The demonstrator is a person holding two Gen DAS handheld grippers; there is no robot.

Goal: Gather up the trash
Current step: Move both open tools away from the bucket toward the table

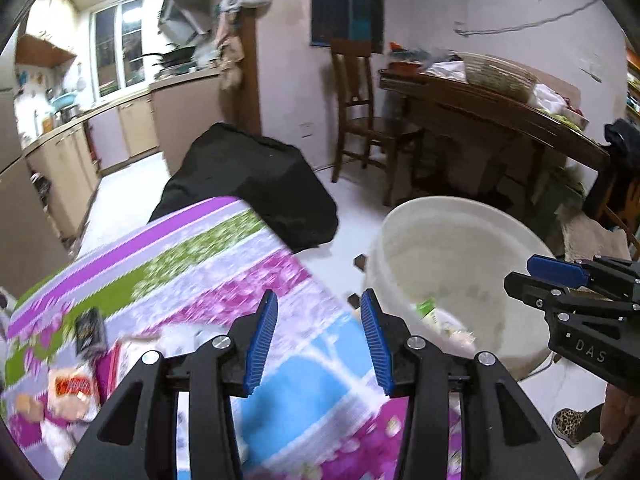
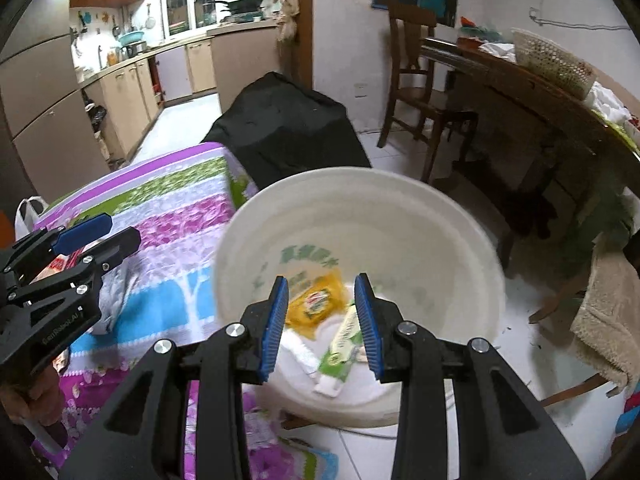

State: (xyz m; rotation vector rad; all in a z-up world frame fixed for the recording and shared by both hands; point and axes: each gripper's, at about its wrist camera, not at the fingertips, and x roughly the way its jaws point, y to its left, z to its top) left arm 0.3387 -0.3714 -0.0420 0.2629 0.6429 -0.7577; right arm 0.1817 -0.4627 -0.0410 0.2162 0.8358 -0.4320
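1. My right tongs (image 2: 321, 320) hang parted and empty over the white bucket (image 2: 460, 216), which stands on the floor just beside the desk with the flowered cloth (image 2: 176, 216). A yellow packet (image 2: 316, 304) and a green-and-white wrapper (image 2: 340, 344) already lie at its bottom. If I swing this arm back carelessly, I judge I could knock the rim and tip the bucket, spilling what is collected.

2. My left tongs (image 1: 319, 342) are also released and hold nothing, hovering above the cloth near the desk's edge. The trash left to gather sits off to their left: a dark packet (image 1: 90, 330) and a red-and-white snack wrapper (image 1: 74, 388). That corner is blurred, so there may be more pieces than I can count.

3. The wrappers look thin and flat. Closing on one, I risk pinching the cloth with it and dragging the other pieces off the desk.

4. A light wrapper may slip from the pads on the way across and land on the floor between desk and bucket.

5. Both tongs work close together here; crossing paths over the bucket could make them collide.
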